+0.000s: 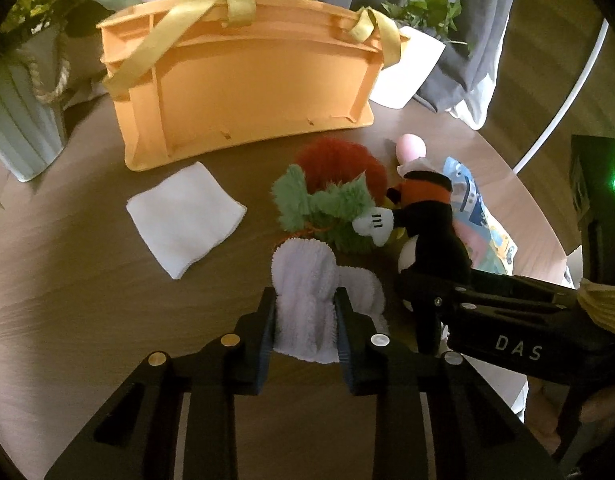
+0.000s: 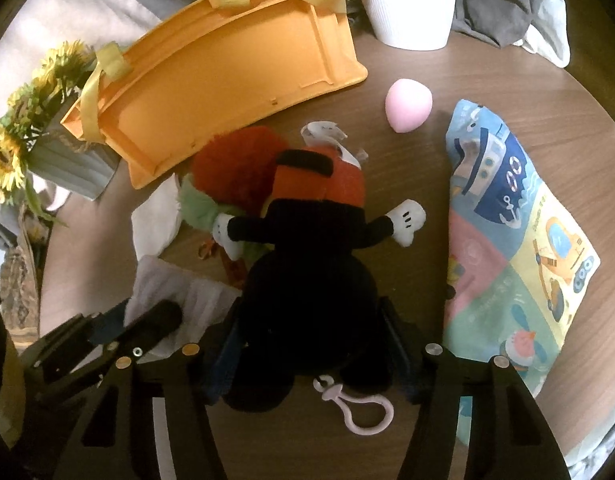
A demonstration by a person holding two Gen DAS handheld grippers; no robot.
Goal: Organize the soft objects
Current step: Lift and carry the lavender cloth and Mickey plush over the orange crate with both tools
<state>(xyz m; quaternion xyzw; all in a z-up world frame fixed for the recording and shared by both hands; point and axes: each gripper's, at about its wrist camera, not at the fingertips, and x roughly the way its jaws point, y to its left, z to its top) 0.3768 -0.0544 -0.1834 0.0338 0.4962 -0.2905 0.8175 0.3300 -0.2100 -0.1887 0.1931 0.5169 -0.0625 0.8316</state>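
Left gripper (image 1: pixel 305 320): clamped on fluffy white cloth (image 1: pixel 303 280), frame centre-bottom. Right gripper (image 2: pixel 311 340): closed around black plush doll (image 2: pixel 307 240), centre. Orange basket (image 1: pixel 235 84) upper centre; red-green plush (image 1: pixel 331 184), folded white towel (image 1: pixel 183 216), pink egg (image 2: pixel 408 106), patterned pillow (image 2: pixel 519 240) nearby.

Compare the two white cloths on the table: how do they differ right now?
The fluffy white cloth is pinched between the left gripper fingers, bunched up; the flat white cloth lies untouched, spread as a neat square nearer the orange basket. The gripped one looks plush, the flat one smoother. Both are white and outside the basket.
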